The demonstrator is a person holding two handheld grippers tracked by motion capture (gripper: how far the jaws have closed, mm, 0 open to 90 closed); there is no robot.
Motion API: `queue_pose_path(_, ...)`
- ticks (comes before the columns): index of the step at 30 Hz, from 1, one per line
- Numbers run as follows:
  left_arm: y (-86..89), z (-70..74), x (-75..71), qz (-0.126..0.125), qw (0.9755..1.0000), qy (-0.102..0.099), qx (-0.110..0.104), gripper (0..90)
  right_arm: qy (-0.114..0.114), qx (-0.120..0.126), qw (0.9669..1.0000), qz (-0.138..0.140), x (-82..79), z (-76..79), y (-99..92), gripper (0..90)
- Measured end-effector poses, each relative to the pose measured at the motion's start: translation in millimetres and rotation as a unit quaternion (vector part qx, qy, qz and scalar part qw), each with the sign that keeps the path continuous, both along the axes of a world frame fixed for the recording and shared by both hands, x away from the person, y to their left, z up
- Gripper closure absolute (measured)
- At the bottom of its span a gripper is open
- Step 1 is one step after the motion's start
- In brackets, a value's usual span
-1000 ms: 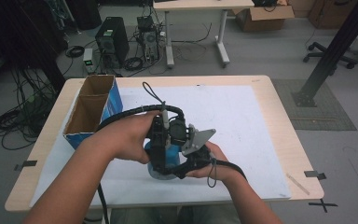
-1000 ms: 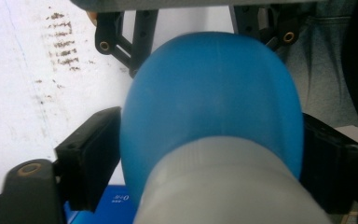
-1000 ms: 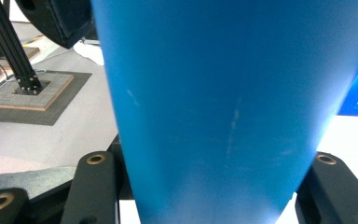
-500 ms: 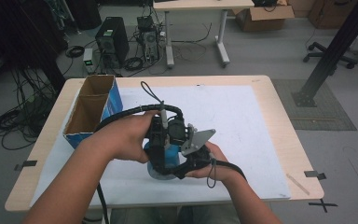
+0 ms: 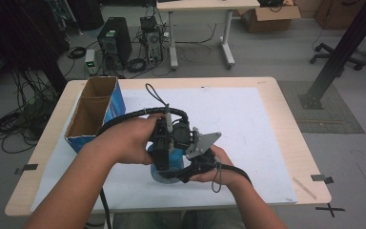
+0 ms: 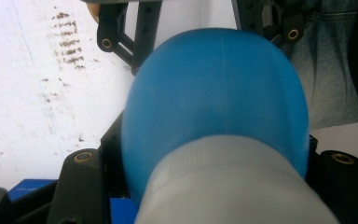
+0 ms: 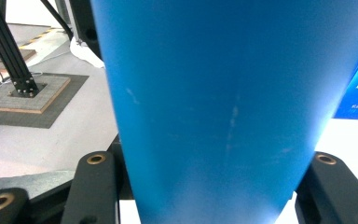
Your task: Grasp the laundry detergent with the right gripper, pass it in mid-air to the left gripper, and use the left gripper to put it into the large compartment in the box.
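Note:
A blue bottle (image 5: pixel 174 159) with a pale ribbed cap (image 6: pixel 233 182) stands on the white sheet near the table's front, between the person's two hands. My left gripper (image 5: pixel 164 143) reaches down over its top. Its jaws have just been closing, and the cap (image 6: pixel 233 182) sits between them, pressed from both sides. My right gripper (image 5: pixel 190 164) comes in from the right and is shut on the blue body (image 7: pixel 223 102). The right gripper's black jaws also show beyond the bottle's shoulder in the left gripper view. The hands hide most of the bottle in the high view.
An open cardboard box (image 5: pixel 93 112) with a blue side stands at the table's left. The white sheet (image 5: pixel 252 119) covers most of the tabletop. A thin wooden stick (image 5: pixel 304 187) lies near the front right corner. Black cables trail from both grippers.
Both hands and the bottle stay where they were. The left gripper's jaws have drawn in around the bottle's top.

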State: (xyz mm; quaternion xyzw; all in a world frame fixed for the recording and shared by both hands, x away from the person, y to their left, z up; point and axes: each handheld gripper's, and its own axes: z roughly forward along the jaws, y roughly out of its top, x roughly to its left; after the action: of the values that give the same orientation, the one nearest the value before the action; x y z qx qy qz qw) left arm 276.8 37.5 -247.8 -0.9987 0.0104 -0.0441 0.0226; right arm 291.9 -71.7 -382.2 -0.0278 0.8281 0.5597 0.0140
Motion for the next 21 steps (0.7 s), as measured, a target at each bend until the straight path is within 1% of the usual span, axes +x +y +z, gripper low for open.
queue_pose_path(2,-0.7,1.6,0.1,0.005,1.0000,0.000,-0.001,38.8,-0.001,0.002,1.0000,0.000,0.2,0.6,-0.9,44.9)
queue_pose_path(8,-1.5,3.8,1.3,0.008,0.9999,0.005,-0.009,39.1,0.002,0.005,1.0000,0.003,0.2,3.1,-3.4,44.9)
queue_pose_path(13,-2.6,3.8,1.4,0.008,0.9999,0.007,-0.004,39.3,-0.001,0.006,1.0000,0.001,0.1,2.7,-4.1,44.2)
queue_pose_path(14,-2.6,3.4,1.7,0.007,0.9999,0.008,-0.005,39.2,0.000,0.007,1.0000,0.001,0.0,2.1,-3.8,43.7)
queue_pose_path(15,-2.4,3.1,2.1,0.007,0.9999,0.008,-0.007,39.3,0.007,0.009,0.9999,0.001,-0.8,1.7,-3.4,43.1)
queue_pose_path(16,-2.5,3.6,2.4,0.007,0.9999,0.005,-0.005,39.3,0.005,0.009,0.9999,-0.002,-1.0,1.4,-3.2,40.3)
queue_pose_path(17,-2.5,3.9,2.5,0.007,1.0000,0.003,-0.006,39.3,0.009,0.007,0.9999,-0.003,-1.2,1.1,-2.4,32.4)
queue_pose_path(18,-2.5,4.5,2.7,0.006,1.0000,-0.001,-0.006,39.3,0.013,0.004,0.9999,-0.006,-1.1,1.0,-1.7,27.0)
queue_pose_path(19,-2.5,5.5,3.2,0.008,0.9999,-0.003,-0.007,39.3,0.018,0.002,0.9998,-0.011,-1.2,0.6,-1.2,24.0)
queue_pose_path(20,-2.6,6.7,3.5,0.008,0.9999,-0.003,-0.006,39.3,0.017,-0.001,0.9998,-0.014,-1.2,-0.1,-1.1,20.7)
queue_pose_path(21,-2.6,6.7,3.5,0.008,0.9999,-0.003,-0.006,39.3,0.017,-0.001,0.9998,-0.014,-1.2,-0.1,-1.1,20.7)
